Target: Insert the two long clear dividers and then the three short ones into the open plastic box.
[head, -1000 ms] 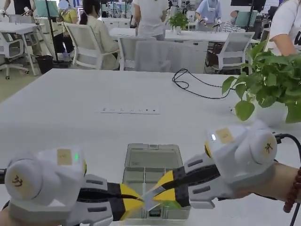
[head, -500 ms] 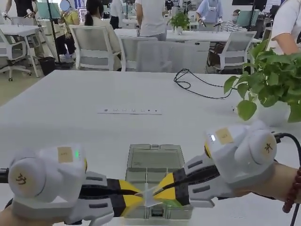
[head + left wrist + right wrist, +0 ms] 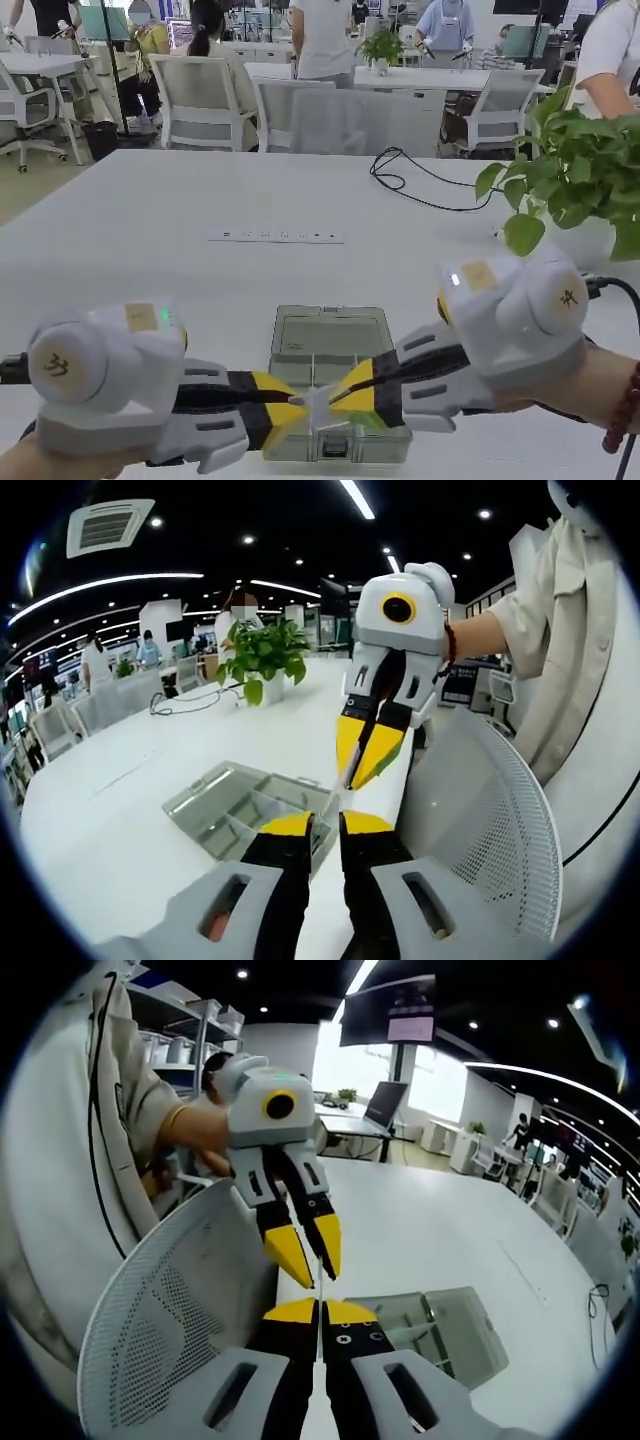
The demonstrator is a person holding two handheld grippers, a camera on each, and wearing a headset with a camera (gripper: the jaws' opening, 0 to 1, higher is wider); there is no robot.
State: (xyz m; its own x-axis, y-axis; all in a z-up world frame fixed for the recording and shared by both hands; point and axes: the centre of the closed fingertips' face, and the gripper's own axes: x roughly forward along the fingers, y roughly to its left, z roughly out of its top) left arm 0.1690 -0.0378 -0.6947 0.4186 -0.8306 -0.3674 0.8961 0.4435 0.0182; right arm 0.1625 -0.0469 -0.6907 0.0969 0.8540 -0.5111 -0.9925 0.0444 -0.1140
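Noted white table across lower frame | open plastic box bottom centre, lid back for access | left gripper and right gripper met tip to tip above it, each pair of jaws nipped narrow on clear divider, probably steadying it over slots.

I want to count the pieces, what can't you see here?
1. Clear divider, head view: see-through, ends covered by the gripper tips, so long or short is unclear.
2. Plastic box, head view: near compartments hidden behind the left gripper and right gripper.
3. Left gripper view: whether its jaws grip the divider, too thin to tell.
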